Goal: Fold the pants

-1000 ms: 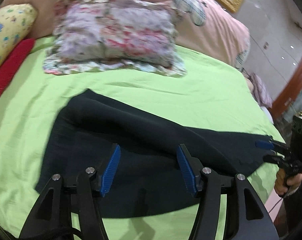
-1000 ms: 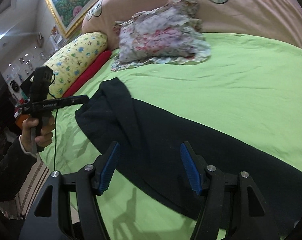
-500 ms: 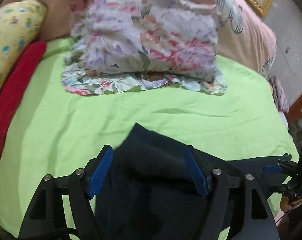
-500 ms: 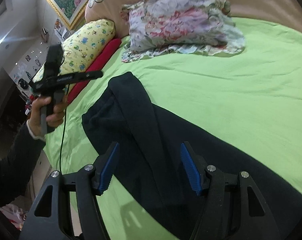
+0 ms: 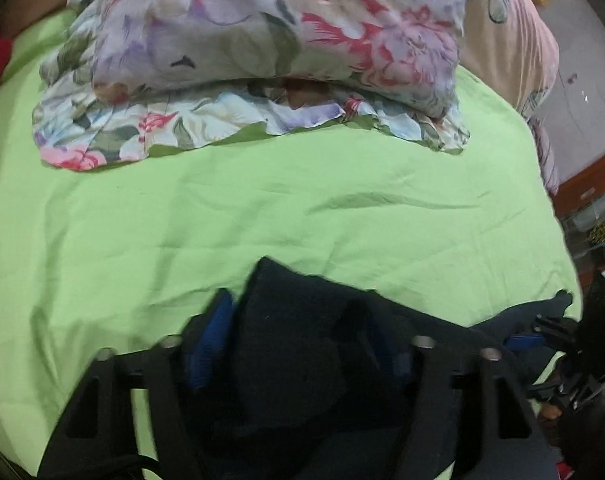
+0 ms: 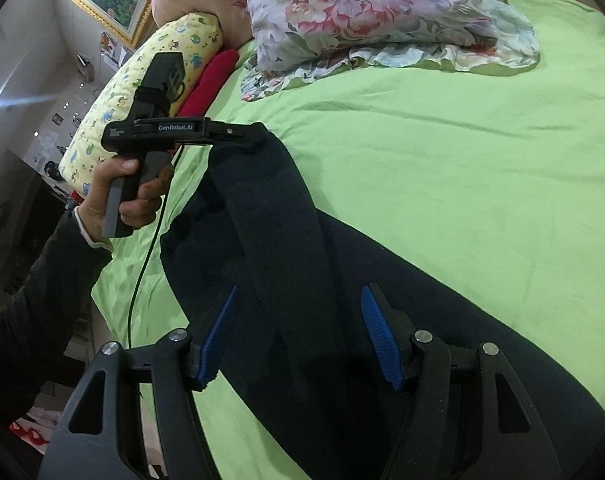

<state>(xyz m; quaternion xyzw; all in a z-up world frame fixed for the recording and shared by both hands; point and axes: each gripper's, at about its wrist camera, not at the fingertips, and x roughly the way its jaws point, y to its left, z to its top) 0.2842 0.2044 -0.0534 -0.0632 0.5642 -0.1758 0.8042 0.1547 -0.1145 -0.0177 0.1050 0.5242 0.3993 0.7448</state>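
Dark pants lie across the green sheet, long way along the near edge of the bed. Left gripper has one end pinched and lifted off the sheet, fabric hanging from it, probably to carry that end over for a fold. In its own view, cloth fills the gap between the blue pads, clamped on it. Right gripper hovers over the middle of the pants, fingers wide apart, holding nothing, likely waiting to pin or grab. Floral pillow sits well apart at the head. No containers in sight.
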